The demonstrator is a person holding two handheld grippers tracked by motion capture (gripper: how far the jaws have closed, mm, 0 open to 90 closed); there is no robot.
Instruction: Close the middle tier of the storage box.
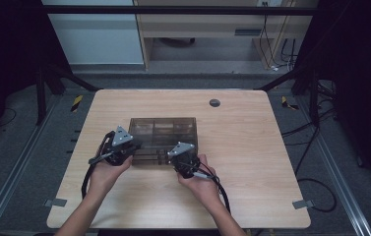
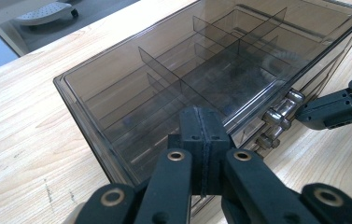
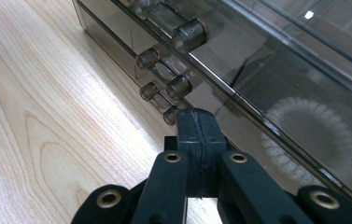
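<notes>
You've got a smoked plastic drawer box [image 1: 163, 140] mid-table [image 1: 252, 162], knobs facing you. Prob. light, rigid, slick-walled, brittle if squeezed; grab by the drawer knobs [image 3: 179, 87], not the walls. Left gripper [image 1: 119, 145] sits at box's near-left corner, right gripper [image 1: 183, 156] at the front by the knobs. Both jaws pressed together, holding nothing.
</notes>
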